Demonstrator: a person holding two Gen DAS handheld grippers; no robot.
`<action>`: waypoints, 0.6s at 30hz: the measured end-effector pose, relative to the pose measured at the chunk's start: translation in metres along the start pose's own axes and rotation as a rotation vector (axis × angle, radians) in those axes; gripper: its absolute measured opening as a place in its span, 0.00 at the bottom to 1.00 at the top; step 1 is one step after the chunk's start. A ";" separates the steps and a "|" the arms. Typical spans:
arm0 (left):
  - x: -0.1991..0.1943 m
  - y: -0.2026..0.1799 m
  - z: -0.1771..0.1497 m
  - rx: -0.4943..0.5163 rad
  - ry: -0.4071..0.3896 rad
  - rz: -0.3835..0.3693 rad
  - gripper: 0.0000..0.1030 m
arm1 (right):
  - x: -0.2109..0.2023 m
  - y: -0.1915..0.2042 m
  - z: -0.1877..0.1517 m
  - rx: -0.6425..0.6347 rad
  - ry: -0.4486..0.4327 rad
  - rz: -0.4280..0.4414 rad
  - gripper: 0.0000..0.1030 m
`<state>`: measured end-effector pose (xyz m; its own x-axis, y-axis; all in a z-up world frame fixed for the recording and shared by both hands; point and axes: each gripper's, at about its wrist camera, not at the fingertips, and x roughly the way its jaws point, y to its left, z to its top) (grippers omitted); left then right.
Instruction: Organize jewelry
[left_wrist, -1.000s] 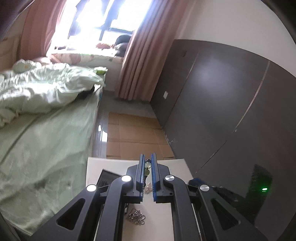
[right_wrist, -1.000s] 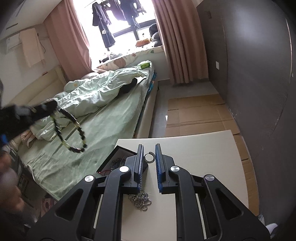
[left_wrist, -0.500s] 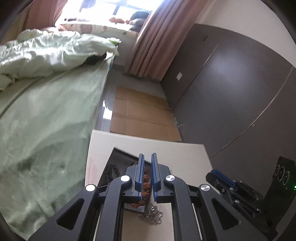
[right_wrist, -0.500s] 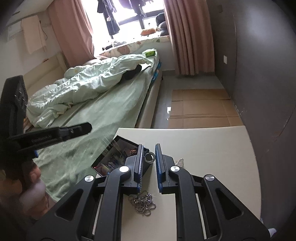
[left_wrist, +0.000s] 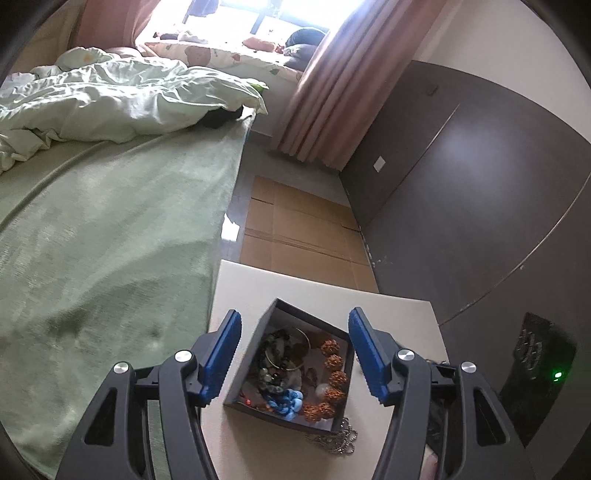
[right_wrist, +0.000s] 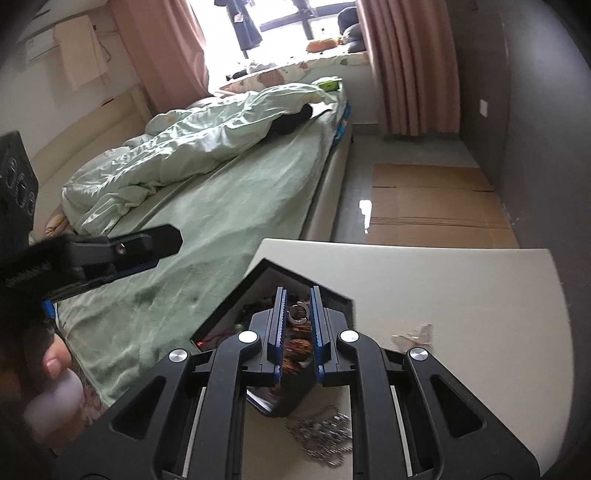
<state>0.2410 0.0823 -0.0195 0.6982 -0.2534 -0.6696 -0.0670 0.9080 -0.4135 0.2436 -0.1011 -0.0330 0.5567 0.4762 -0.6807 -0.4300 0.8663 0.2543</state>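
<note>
With its jaws just opened and nothing between them, the left gripper (left_wrist: 293, 354) hangs over the box (left_wrist: 255, 369) of beads, while the right gripper (right_wrist: 298, 314) pinches a ring (right_wrist: 298, 313) above it, due to lower and release.

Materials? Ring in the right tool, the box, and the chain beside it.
Ring: looks like polished silver-tone metal, bright glints on an open band. Box: likely matte black card or coated board, thin flat walls, no shine. Chain: probably steel or plated metal, small grey shiny links in a heap.
</note>
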 end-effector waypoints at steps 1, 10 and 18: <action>0.000 0.001 0.001 0.000 -0.003 0.006 0.57 | 0.005 0.003 0.000 -0.002 0.008 0.003 0.13; -0.007 0.019 0.005 -0.057 -0.025 0.022 0.57 | 0.033 0.016 0.007 -0.007 0.038 0.049 0.14; -0.009 0.021 0.004 -0.068 -0.026 0.026 0.58 | 0.015 -0.023 0.013 0.137 0.012 0.051 0.74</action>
<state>0.2366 0.1048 -0.0195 0.7138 -0.2201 -0.6649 -0.1332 0.8894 -0.4373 0.2714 -0.1123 -0.0396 0.5283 0.5187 -0.6722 -0.3559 0.8541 0.3793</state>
